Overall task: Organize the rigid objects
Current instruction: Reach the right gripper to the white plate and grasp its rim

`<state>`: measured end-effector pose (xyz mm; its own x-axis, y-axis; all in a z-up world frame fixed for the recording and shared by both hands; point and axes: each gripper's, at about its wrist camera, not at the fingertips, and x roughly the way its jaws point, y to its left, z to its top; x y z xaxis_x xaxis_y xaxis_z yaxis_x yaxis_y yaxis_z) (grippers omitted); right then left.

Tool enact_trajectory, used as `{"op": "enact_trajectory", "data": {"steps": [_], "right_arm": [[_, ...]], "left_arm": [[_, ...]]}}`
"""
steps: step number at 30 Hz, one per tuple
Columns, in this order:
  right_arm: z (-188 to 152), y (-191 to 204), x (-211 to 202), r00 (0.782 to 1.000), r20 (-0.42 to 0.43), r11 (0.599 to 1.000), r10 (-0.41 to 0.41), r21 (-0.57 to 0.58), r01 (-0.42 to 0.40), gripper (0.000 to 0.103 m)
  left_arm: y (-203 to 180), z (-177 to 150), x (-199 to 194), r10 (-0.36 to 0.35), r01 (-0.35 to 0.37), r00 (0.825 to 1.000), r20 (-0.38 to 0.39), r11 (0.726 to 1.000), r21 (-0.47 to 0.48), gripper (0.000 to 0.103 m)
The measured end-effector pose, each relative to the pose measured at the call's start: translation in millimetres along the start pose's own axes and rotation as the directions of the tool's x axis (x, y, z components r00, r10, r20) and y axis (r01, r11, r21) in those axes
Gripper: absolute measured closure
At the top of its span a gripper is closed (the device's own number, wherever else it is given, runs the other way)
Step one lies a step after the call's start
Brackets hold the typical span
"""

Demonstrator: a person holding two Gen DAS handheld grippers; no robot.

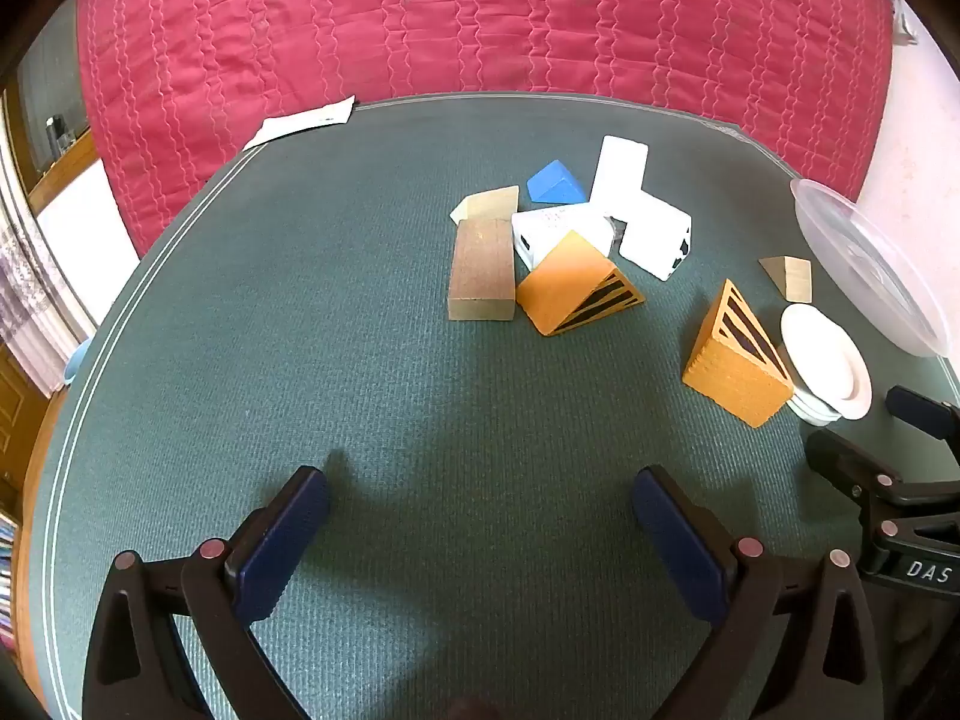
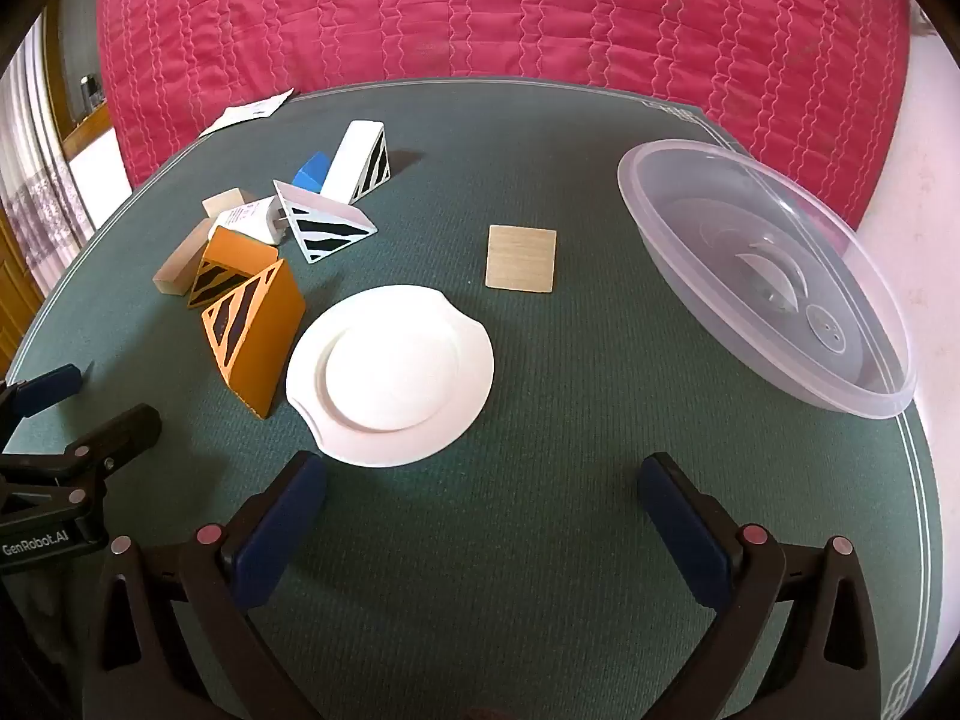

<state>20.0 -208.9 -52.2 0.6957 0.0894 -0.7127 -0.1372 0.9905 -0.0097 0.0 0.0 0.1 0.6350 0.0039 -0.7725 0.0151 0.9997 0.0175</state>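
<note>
A green-covered bench (image 2: 480, 540) sits in front of a quilted magenta bedspread (image 2: 480, 12); rigid blocks lie scattered across its far left part, with dishes to the right.

The left gripper (image 1: 480, 534) hovers low over bare green cloth, its blue-padded jaws spread wide and holding nothing; the right gripper (image 2: 480, 525) hovers likewise, jaws spread wide and empty, just in front of a white plate (image 2: 390, 375) with a notched rim.

Beside the plate's left edge stands an orange wedge block (image 2: 255, 339) with black stripes on its triangular face; a second orange striped wedge (image 2: 231, 267) lies just behind it, touching a long plain wooden block (image 2: 177, 267). Behind these, packed close together, are a white power adapter (image 2: 255, 219) with printed text, a white wedge with black stripes (image 2: 327, 225), a taller white striped wedge (image 2: 360, 159), a small blue wedge (image 2: 312, 171) and a pale wooden piece (image 2: 225, 201).

A thin square wooden tile (image 2: 521, 258) lies flat by itself, between the block cluster and a clear plastic oval container (image 2: 774, 276); the container is tilted, resting at the bench's right edge.

A white paper slip (image 2: 246, 111) lies at the far left corner of the bench.

From the left wrist view the same cluster appears ahead and to the right: the long wooden block (image 1: 482, 267), the orange wedges (image 1: 576, 285) and (image 1: 735, 360), and the plate (image 1: 825, 369) at the far right.
</note>
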Motion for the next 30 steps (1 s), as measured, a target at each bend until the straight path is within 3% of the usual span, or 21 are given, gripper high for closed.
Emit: {"op": "enact_trajectory", "data": {"steps": [16,30], "right_arm": [[-11,3,2,1.000,0.007,0.999,0.010,-0.036,-0.010,0.000],[-1,-3,1,0.999,-0.013,0.995,0.043,-0.089,-0.044,0.000]], "left_arm": [[0,0,2,0.005,-0.005,1.000,-0.006,1.000,-0.007,0.000],[1,-1,2,0.003,-0.003,1.000,-0.003,1.000,-0.008,0.000]]}}
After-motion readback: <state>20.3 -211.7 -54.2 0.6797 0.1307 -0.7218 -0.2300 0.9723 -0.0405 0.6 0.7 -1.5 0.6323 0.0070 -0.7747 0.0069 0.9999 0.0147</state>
